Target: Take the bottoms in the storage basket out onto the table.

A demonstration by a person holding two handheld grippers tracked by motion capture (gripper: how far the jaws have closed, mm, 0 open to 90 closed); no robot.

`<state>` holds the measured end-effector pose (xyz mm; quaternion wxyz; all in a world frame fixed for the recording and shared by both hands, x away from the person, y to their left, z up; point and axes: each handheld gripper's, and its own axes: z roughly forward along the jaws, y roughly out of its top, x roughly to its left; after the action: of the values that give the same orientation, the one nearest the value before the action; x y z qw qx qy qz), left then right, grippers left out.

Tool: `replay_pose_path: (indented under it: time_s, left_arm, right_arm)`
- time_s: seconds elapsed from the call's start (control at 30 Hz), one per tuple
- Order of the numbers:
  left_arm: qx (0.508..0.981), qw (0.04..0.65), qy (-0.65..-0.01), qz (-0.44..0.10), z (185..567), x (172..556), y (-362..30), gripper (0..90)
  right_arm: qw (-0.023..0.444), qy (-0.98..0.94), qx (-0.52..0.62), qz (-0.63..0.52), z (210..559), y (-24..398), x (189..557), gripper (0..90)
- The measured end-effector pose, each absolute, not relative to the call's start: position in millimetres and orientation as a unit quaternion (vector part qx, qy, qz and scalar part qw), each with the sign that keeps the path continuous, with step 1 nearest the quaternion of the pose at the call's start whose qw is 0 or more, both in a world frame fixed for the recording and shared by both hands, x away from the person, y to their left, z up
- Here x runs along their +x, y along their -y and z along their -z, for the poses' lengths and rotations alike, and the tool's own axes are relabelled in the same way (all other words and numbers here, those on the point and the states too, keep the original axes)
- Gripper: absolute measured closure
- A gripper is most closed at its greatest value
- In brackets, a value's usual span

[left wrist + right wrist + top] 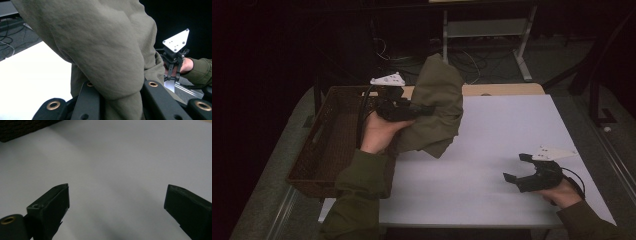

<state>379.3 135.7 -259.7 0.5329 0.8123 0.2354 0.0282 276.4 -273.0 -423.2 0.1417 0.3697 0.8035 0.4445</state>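
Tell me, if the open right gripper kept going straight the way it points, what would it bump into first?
Probably the dark woven basket. The right gripper points across bare white tabletop toward it, though depth is hard to judge.

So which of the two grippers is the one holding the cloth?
The left gripper, raised beside the basket, clamps the olive cloth; the right gripper is open over the table.

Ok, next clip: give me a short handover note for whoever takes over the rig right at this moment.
Left gripper: fingers shut on the olive cloth, which hangs lifted above the table's left side, next to the wicker basket.
Right gripper: open, holding nothing, low over the white table at the right.
Done: cloth picked up.
Left: probably setting the cloth down, perhaps in the basket; the cloth is not in it yet.
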Motion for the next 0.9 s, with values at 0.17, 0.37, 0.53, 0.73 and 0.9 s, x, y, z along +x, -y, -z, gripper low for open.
replay_pose_path:
  time_s: [0.17,0.37,0.53,0.73,0.9]
  left_arm:
    - [0.815,0.531,-0.23,-0.024,264,379,-121,75.0]
    - [0.82,0.527,-0.224,-0.019,270,378,-105,75.0]
    - [0.821,0.525,-0.223,-0.013,276,378,-95,75.0]
    - [0.827,0.517,-0.219,-0.005,285,377,-82,75.0]
    - [0.831,0.512,-0.216,0.002,294,377,-72,75.0]
  right_arm:
    - [0.141,-0.804,0.369,-0.444,423,273,276,6.0]
    - [0.142,-0.803,0.369,-0.445,423,274,277,6.0]
    - [0.141,-0.804,0.368,-0.445,423,273,276,6.0]
    - [0.141,-0.803,0.367,-0.447,423,274,277,6.1]
    - [0.14,-0.804,0.367,-0.446,423,273,277,6.1]
